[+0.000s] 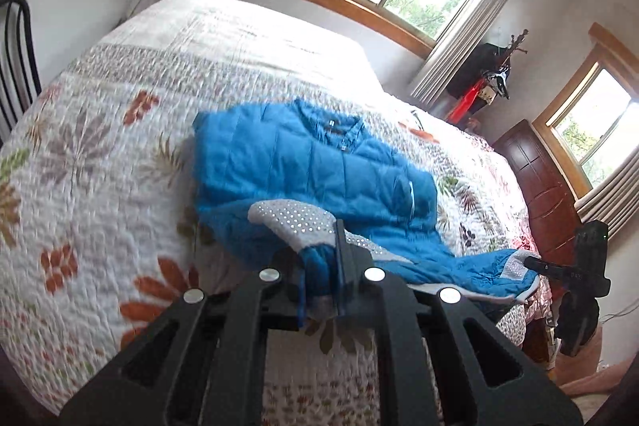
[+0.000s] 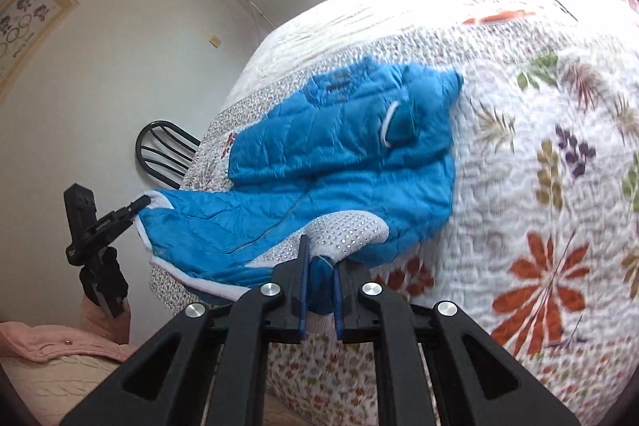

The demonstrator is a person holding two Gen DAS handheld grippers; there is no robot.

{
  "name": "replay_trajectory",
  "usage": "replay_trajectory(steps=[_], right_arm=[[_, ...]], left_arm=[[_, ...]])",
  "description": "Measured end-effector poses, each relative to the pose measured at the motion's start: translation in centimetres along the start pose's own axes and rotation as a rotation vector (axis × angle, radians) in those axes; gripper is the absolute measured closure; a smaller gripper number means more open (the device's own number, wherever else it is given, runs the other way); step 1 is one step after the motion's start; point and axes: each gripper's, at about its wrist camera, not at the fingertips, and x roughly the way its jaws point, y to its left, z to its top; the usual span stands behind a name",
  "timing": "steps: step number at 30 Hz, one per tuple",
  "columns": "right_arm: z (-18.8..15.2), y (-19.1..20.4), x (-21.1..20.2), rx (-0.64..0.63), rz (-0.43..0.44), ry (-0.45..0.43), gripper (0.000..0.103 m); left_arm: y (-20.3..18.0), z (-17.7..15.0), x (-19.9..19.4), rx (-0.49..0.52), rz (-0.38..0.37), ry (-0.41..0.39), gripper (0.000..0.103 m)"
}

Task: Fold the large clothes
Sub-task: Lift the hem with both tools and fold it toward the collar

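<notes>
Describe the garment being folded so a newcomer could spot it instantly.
Start at the bed with the floral quilt. Lying on it near the close edge is the blue jacket, quilted, with a white dotted lining showing at its hem. The left gripper and right gripper each pinch that hem.
</notes>
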Motion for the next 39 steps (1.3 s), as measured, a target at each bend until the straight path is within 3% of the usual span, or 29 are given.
replay_trajectory(steps=[5, 11, 20, 25, 32, 39], right_arm=[[4.4, -0.5, 0.3, -0.009, 0.015, -0.002, 0.094], [10.8, -3.2, 2.1, 0.075, 0.073, 0.001, 0.094], [19.7, -7.3, 9.6, 0.163, 0.101, 0.069, 0.094], [22.7, -11.3, 15.3, 0.250, 0.076, 0.132, 0.094], [24.2, -16.3, 22.6, 0.355, 0.041, 0.209, 0.094], [24.6, -18.3, 25.8, 0.383, 0.020, 0.240, 0.093]], left_arm=[[-0.7, 4.5, 2.1, 0.031, -0.007, -0.026, 0.094], [-0.9, 10.3, 6.5, 0.020, -0.022, -0.032, 0.093], [2.4, 16.4, 17.0, -0.088, 0.022, 0.031, 0.093], [4.6, 17.8, 23.7, -0.117, 0.112, 0.095, 0.093], [7.9, 17.9, 31.8, -0.143, 0.210, 0.203, 0.093], [9.0, 17.7, 35.3, -0.150, 0.224, 0.254, 0.090]])
